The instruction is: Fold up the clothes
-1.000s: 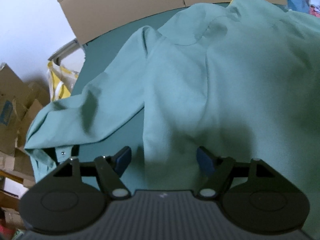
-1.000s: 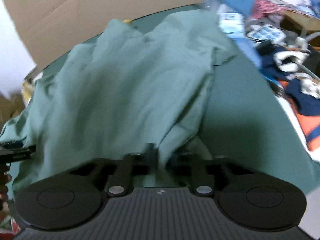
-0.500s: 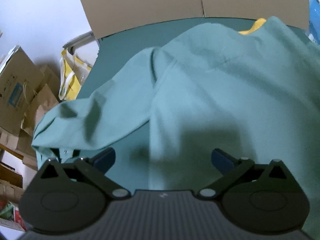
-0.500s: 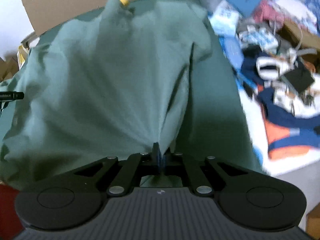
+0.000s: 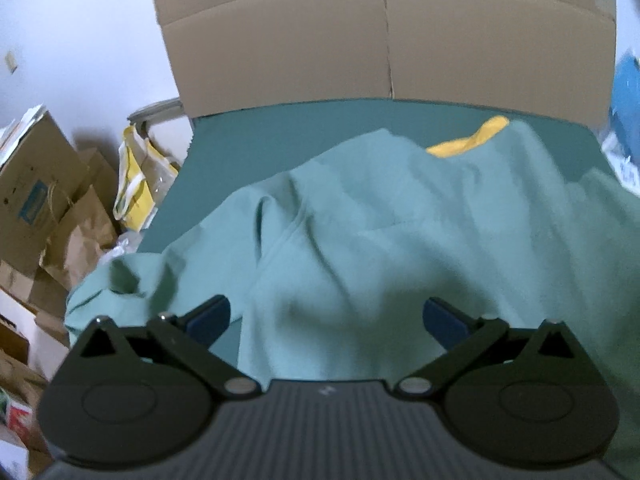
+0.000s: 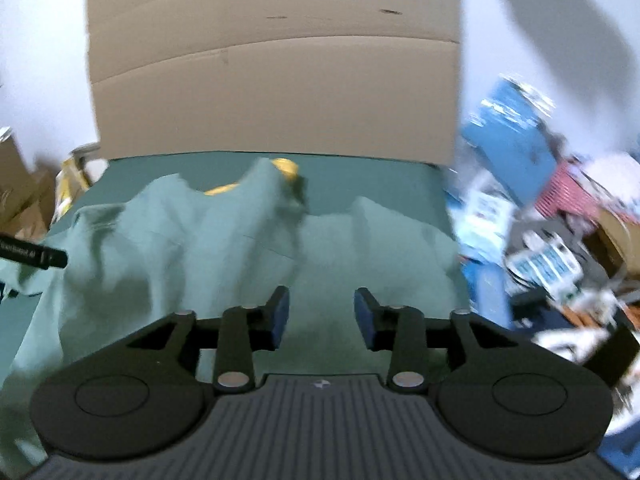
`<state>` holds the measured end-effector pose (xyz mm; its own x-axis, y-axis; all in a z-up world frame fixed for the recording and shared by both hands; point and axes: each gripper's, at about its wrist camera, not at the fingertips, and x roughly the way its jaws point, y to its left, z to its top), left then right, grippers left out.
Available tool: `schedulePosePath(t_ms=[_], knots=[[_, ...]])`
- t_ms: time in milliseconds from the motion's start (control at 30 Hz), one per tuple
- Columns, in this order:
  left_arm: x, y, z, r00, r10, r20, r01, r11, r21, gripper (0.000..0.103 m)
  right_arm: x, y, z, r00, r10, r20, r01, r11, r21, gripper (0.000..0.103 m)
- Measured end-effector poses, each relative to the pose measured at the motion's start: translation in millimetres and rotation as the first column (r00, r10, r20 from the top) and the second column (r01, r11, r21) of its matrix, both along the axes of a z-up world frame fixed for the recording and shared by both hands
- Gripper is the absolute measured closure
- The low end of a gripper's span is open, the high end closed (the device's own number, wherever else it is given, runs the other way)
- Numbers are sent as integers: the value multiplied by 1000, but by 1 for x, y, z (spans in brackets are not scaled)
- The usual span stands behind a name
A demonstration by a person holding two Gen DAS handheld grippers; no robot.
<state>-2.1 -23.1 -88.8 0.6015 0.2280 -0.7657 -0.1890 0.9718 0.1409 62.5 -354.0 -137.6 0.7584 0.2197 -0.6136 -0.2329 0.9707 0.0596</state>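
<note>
Green shirt [image 5: 392, 240] lies rumpled on the teal table [image 5: 280, 136], not flat: ridges and folds across the body, one sleeve [image 5: 132, 280] bunched at the table's left edge and hanging partly off it. A yellow garment [image 5: 468, 140] pokes out from under the shirt's far edge, close to the cardboard sheet [image 5: 380, 32] standing behind the table.

Left gripper [image 5: 326, 318] is spread wide, nothing between its jaws, hovering over the near part of the shirt. Right gripper [image 6: 322, 312] is parted to a medium gap, also holding nothing, above the shirt's near edge. Right view is motion-blurred, so contact with the cloth can't be judged.

Likely step: shirt laid out, next grab not yet made.

Risks:
- Shirt is still wrinkled; folding now would probably lock creases in and give a lopsided fold.
- The sleeve over the left edge could drag the shirt sideways or slide to the floor if the cloth is pulled from the right.
- The yellow garment under the far edge may get pinched along with the shirt or be dragged with it.
- A pinch through a ridge could catch two layers, so the wrong part lifts.
- Pile of clothes [image 6: 560, 248] just right of the table could snag a wide swing.
</note>
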Motion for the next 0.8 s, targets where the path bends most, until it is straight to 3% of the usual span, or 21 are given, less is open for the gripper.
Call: schedulePosePath(t_ms=[133,233,267,433,600,700,800], knots=[[-6,2,11,998,51,24,-51,999,-18,0,9,22,5,999,33,25,-34,999,16,37],[-11,4,18,996,79,46,-79,997,-7,0,15,38,9,998,54,45,-56,998,28,34],[-12,5,19,995,86,48,-86,996,-8,0,17,40,10,998,45,46,-46,998,32,30],[-13,13,25,993,100,64,-99,995,-17,0,24,49,19,999,-30,38,27,997,70,29],[-10,17,29,994,57,94,-57,998,-6,0,17,61,30,996,-58,74,54,996,64,26],[-9,17,32,992,5,126,-5,1000,0,0,12,64,34,991,-85,100,78,995,68,15],[-6,16,35,989,-35,144,36,999,-9,0,5,62,37,979,-141,147,125,986,110,13]])
